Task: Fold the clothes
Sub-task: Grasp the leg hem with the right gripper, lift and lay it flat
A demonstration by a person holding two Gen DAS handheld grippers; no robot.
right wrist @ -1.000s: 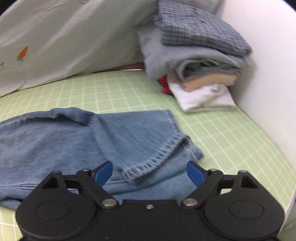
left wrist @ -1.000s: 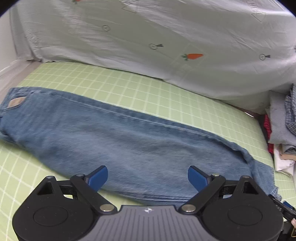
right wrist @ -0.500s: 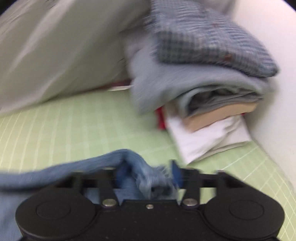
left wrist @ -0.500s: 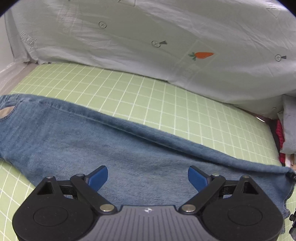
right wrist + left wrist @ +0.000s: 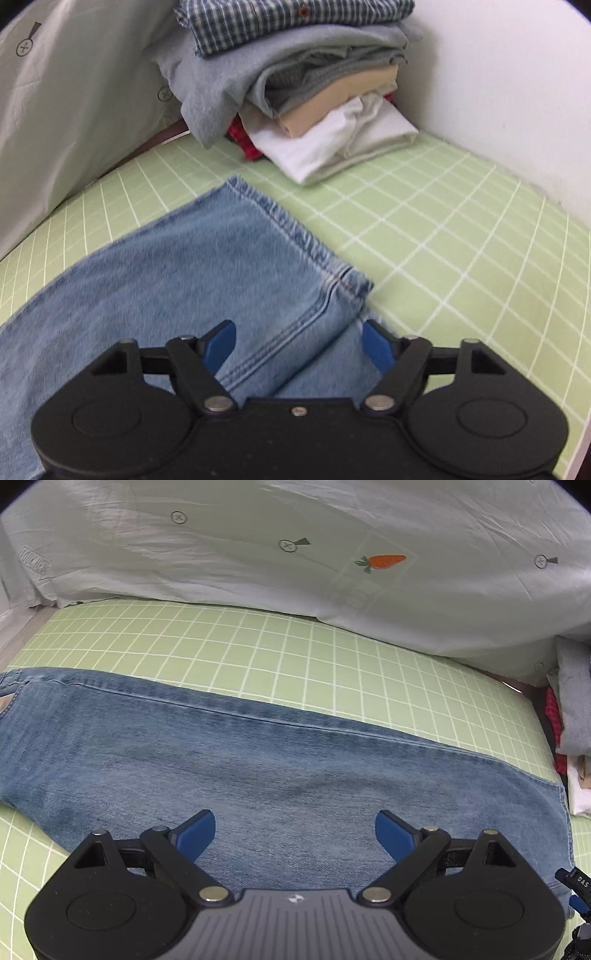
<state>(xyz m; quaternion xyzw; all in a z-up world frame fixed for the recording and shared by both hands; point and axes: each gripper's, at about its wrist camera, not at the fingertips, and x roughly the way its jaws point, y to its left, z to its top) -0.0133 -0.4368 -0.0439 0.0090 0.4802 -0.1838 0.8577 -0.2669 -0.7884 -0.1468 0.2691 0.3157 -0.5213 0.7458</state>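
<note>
Green checked sheet (image 5: 303, 653), flat jeans (image 5: 280, 775), both grippers' fingers (image 5: 221, 345) spread

A bed with a green checked sheet (image 5: 295, 657) carries everything. Blue jeans (image 5: 258, 768) lie flat across it from 9 to 3 o'clock. A stack of folded clothes (image 5: 314, 110) sits at 12 o'clock in the right view, near the hem.
</note>
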